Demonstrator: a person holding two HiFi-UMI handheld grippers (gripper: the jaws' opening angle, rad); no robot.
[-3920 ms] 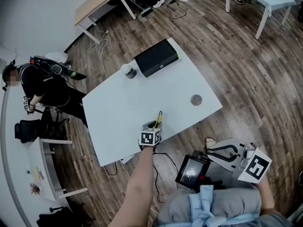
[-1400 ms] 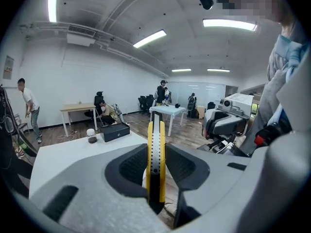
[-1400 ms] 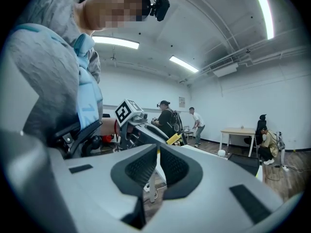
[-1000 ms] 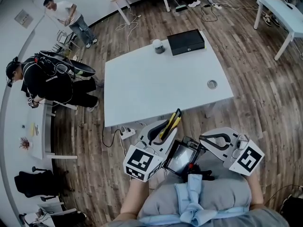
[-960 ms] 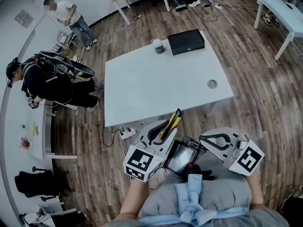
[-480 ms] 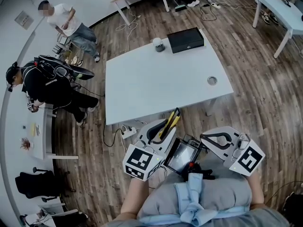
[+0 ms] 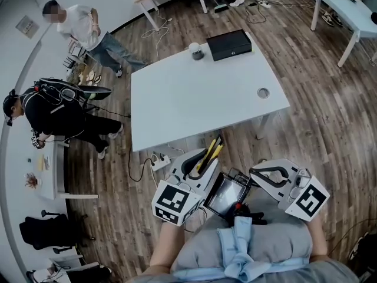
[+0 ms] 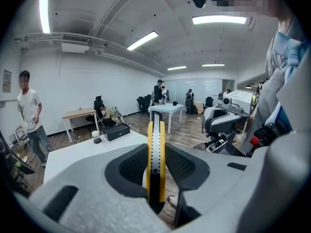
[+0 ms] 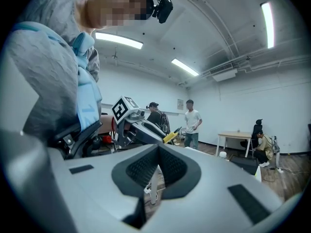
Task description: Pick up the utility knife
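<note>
Nearest, the left hand-held gripper (image 8: 155, 148) was clamped on the yellow utility knife (image 8: 155, 171). The knife stood on edge between its pads, held over the floor short of the white worktop (image 7: 194, 99). Beside it, the right hand-held gripper (image 9: 158, 148) had its jaw tips together, with nothing between them. At the worktop's far edge sat a closed black box (image 7: 228, 43), its contents hidden, and a small white pot (image 7: 196, 50) just beside it.

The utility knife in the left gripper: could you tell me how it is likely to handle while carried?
Probably stiff: the utility knife stands straight beyond the left gripper with no sag. Likely light, since a narrow pinch holds it. Its smooth yellow sides could perhaps slip or pivot, as only its lower part sits between the pads.
</note>
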